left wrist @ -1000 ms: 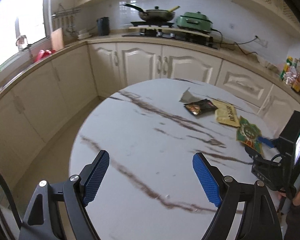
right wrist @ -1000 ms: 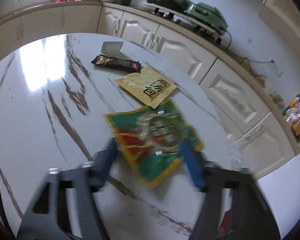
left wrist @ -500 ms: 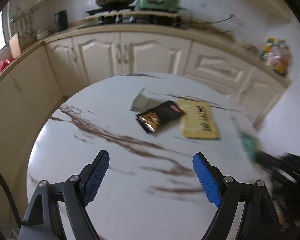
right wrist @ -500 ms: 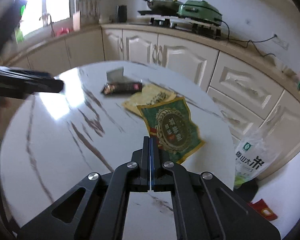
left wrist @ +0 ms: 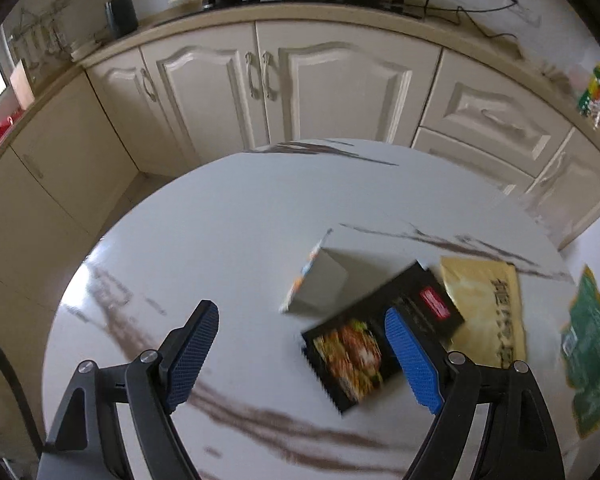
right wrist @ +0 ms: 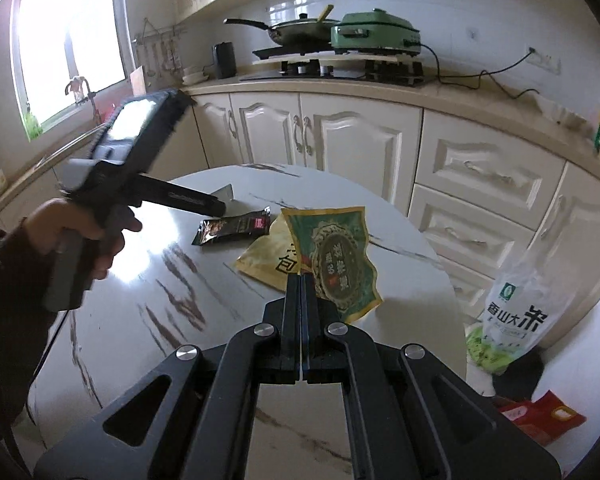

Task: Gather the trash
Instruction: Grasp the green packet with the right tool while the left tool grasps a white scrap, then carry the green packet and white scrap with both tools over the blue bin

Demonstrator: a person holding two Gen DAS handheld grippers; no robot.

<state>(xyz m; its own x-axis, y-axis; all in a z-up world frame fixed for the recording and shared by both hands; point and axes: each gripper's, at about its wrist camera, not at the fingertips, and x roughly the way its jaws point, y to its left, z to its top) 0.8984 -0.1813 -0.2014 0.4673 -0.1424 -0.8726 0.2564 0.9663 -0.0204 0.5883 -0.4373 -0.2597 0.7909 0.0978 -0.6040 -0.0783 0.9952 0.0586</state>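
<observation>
The right gripper is pinched tight on the near edge of the green wrapper, which stands lifted above the marble table and curls limply, a light, crinkly foil that needs only an edge grip but could slip from smooth pads. The left gripper hangs spread wide and empty over the black snack packet, which lies flat on the table; it looks thin and slick, so a raised corner or its serrated end would be the place to take it. Just beyond that packet lies a grey torn piece, and touching its right side a gold pouch. Motion blur smears the black packet's print, and the green wrapper is cut off at the left camera's edge.
</observation>
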